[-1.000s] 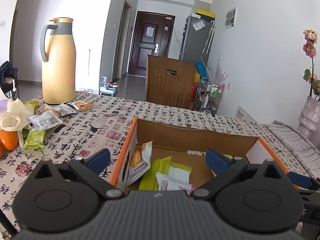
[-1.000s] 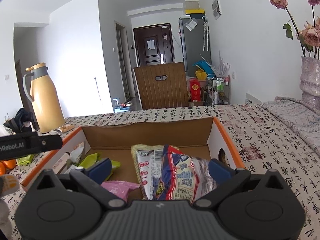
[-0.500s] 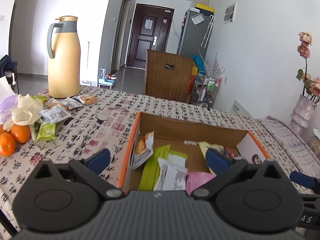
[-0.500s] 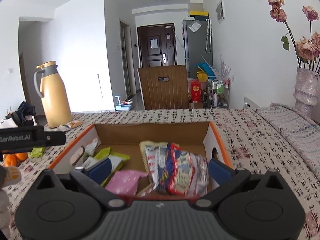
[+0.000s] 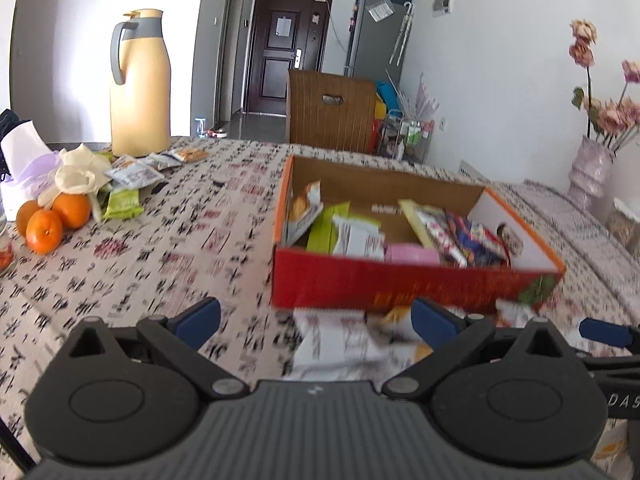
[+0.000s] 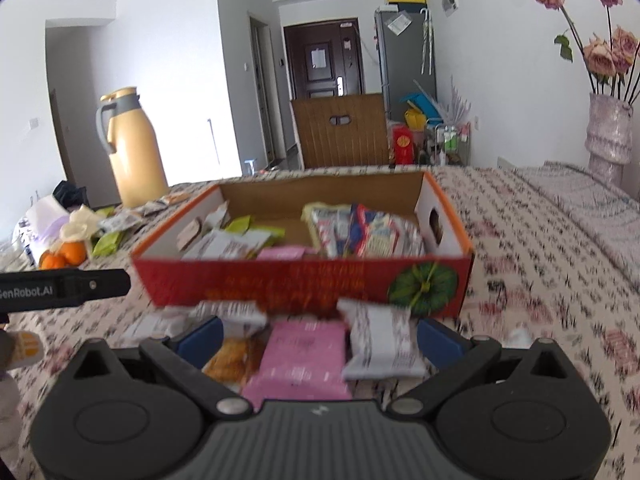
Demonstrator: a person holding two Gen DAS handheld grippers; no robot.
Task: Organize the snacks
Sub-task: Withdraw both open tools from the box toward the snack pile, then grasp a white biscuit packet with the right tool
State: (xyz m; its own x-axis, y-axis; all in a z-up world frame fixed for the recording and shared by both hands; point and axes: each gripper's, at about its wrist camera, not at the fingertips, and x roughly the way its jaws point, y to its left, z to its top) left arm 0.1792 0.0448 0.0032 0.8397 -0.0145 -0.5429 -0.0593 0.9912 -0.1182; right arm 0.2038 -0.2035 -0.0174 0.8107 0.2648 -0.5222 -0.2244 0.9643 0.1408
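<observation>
— Where are the snacks at the moment?

— Most sit in the cardboard box (image 6: 304,284) in the middle of the table (image 6: 540,280): a big red-and-blue bag (image 6: 368,236) at its right end, green and white packets (image 5: 344,232) at its left. More lie loose on the cloth just in front of the box, among them a pink packet (image 6: 300,356) and a white packet (image 6: 380,340). Another heap (image 5: 132,172) sits near the table's far left corner, beside the yellow thermos jug (image 5: 138,84) and some oranges (image 5: 52,220).

— And the two tools?

— The right hand-held gripper (image 6: 320,336) is spread wide and holds nothing; the pink and white packets lie between its fingers. The left hand-held gripper (image 5: 316,320) is spread wide too, empty, over a blurred white wrapper (image 5: 340,344).
</observation>
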